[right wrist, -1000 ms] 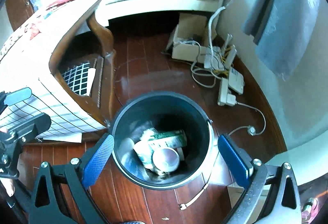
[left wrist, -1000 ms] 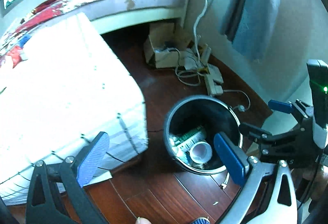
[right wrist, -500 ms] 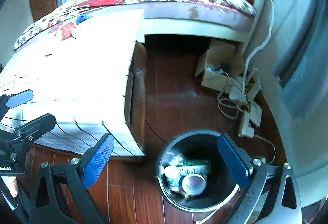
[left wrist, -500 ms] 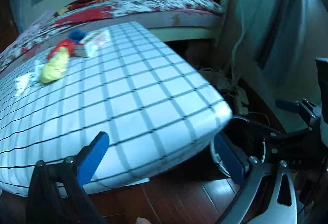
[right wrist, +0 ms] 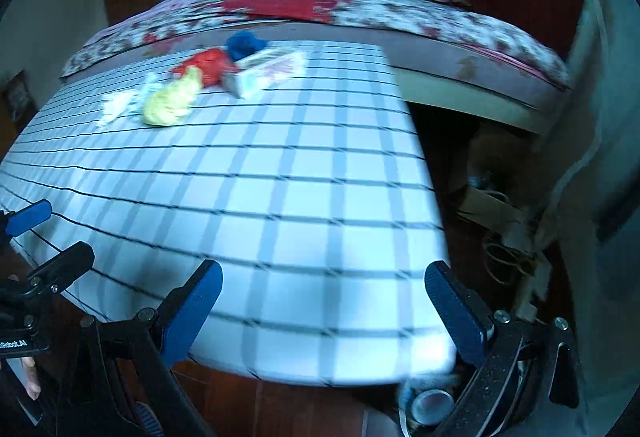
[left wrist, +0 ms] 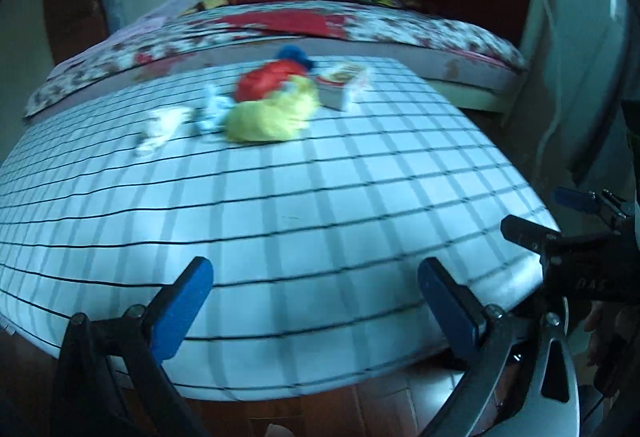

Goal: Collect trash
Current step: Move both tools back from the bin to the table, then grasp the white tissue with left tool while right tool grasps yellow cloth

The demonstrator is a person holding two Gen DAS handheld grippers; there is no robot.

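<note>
Left gripper (left wrist: 316, 301): jaws spread, empty, at the near edge of the checked tablecloth (left wrist: 300, 205). Right gripper (right wrist: 324, 301): jaws spread, empty, same edge. Trash far across the cloth, clustered well apart from both grippers: white scraps (left wrist: 164, 125), yellow wad (left wrist: 272, 117), red wad (left wrist: 268, 81), small carton (left wrist: 344, 85), blue lump (left wrist: 294, 55). Bed (left wrist: 400, 33) behind.
</note>
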